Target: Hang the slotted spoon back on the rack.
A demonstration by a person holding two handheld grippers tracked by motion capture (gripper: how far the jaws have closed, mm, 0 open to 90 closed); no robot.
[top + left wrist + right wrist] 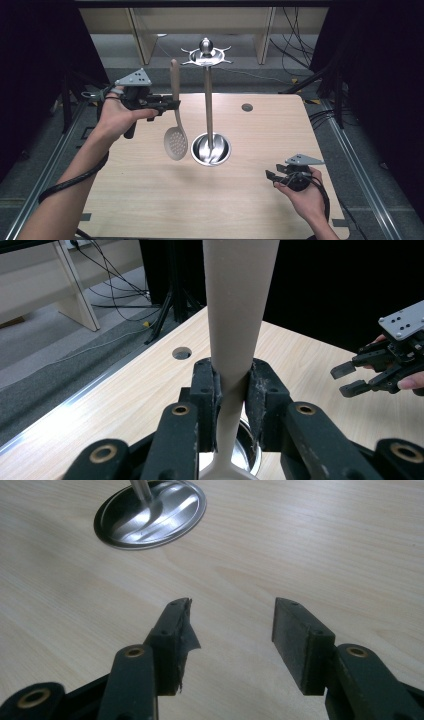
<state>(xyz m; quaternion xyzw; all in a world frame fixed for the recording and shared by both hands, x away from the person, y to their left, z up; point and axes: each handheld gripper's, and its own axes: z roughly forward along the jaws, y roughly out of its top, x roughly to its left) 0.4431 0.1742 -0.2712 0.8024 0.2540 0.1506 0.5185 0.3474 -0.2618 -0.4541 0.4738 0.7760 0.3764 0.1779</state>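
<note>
The left tool (172, 105) clamps the beige handle of a slotted spoon (175, 131), holding it upright above the wooden tabletop (150, 190), perforated bowl down, just left of the steel utensil stand (209, 107). The right tool (270, 176) hovers low over the tabletop's near right part, jaws wide apart and holding nothing, well apart from the stand's round base.
</note>
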